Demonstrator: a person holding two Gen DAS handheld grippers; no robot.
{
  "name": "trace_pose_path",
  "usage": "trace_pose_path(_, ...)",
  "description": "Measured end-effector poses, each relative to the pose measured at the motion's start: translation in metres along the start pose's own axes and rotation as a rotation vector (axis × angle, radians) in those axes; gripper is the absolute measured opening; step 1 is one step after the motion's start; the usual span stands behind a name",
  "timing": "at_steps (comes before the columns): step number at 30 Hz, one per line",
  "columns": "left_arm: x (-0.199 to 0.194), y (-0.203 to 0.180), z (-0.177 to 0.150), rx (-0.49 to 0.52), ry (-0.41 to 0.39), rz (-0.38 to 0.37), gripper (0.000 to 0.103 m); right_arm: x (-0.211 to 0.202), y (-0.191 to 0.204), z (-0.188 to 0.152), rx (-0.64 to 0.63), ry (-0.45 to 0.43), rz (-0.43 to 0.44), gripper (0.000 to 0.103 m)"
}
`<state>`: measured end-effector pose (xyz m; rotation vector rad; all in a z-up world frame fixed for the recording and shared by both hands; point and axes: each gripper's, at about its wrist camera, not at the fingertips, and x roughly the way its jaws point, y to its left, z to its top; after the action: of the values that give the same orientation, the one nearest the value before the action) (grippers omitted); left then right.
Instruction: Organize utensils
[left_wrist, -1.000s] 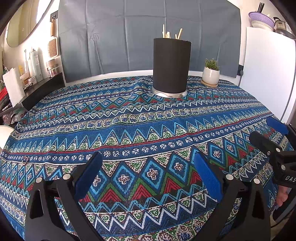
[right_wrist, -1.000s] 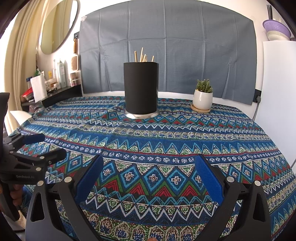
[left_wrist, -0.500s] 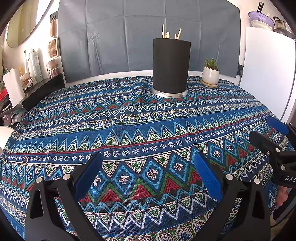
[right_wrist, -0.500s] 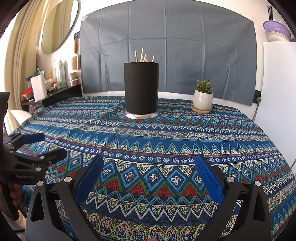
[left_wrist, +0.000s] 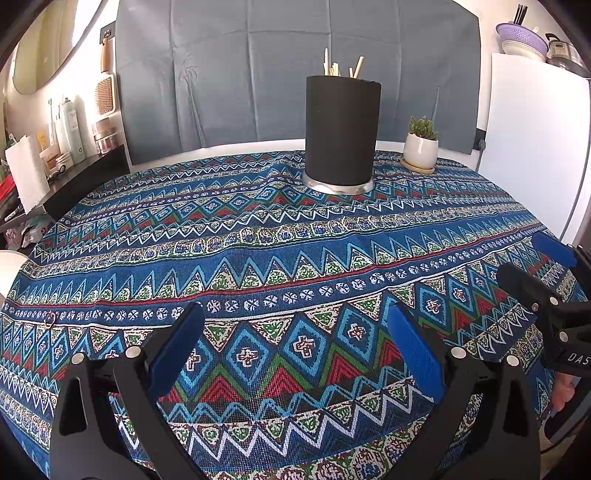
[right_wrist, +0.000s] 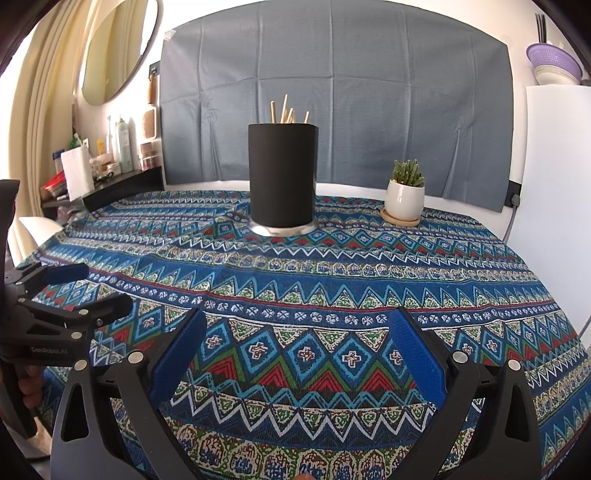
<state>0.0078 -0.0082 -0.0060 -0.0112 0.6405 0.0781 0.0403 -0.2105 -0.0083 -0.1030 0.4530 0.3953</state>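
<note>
Blue patterned cloth (left_wrist: 280, 258) covers the whole worktop, with nothing lying on it between the tongs and the far end.

Black cylindrical holder (left_wrist: 342, 129) stands upright at the far middle of the worktop on a silver base. Pale wooden chopsticks (left_wrist: 341, 68) poke out of its top; only their tips show. Small potted succulent (left_wrist: 420, 147) on a wooden coaster sits just right of the holder, apart from it.

Left tongs (left_wrist: 295, 325): blue pads spread wide, nothing between them, low over the near edge of the cloth. Right tongs (right_wrist: 297, 326): likewise spread wide and empty, at the near edge. Each pair shows at the margin of the other's view.

Change against the frames half a second and one second back: none found. Holder, chopsticks, plant and both tongs sit where they did, with the same spread.

Side shelf (right_wrist: 122, 181) at left carries bottles and jars.
</note>
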Motion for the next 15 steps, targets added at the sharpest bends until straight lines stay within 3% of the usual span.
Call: trace_pose_path(15,-0.002,-0.0003,-0.0005,0.0,-0.001,0.0,0.097,0.0022,0.0025,-0.0001,-0.012,0.009,0.002,0.095)
